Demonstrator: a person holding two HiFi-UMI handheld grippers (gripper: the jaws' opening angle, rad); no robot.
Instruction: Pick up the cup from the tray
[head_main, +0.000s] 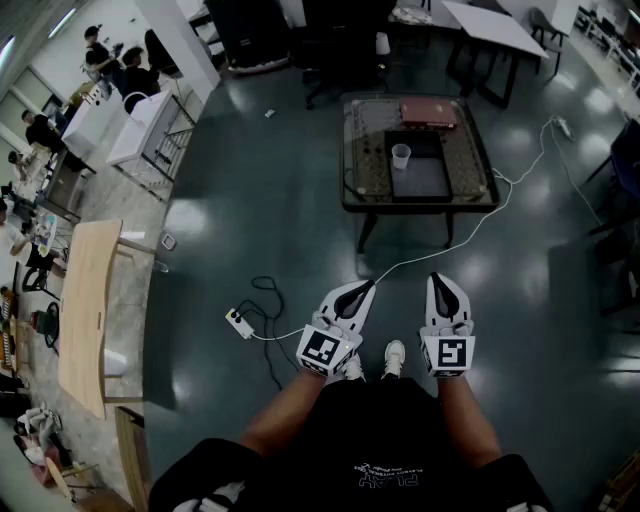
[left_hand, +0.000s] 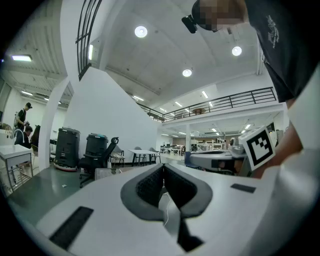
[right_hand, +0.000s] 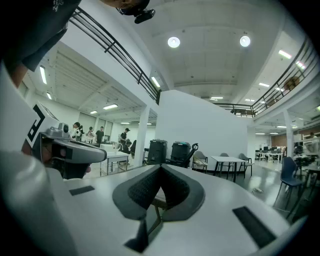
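A small white cup (head_main: 401, 156) stands upright at the left rim of a dark tray (head_main: 423, 181) on a low glass-topped table (head_main: 361, 172), far ahead of me. Both grippers are held close to the person's body, well short of the table. My left gripper (head_main: 365, 286) points forward with its jaws together and nothing between them; its own view shows the left gripper (left_hand: 162, 168) pads meeting. My right gripper (head_main: 437, 278) is likewise shut and empty, as the right gripper (right_hand: 160, 168) appears in its own view. Neither gripper view shows the cup.
A reddish flat object (head_main: 430, 111) lies at the table's far side. A white cable (head_main: 505, 183) runs across the dark floor to a power strip (head_main: 239, 322) beside my left gripper. A wooden table (head_main: 88, 310) stands at the left; desks, chairs and people sit farther back.
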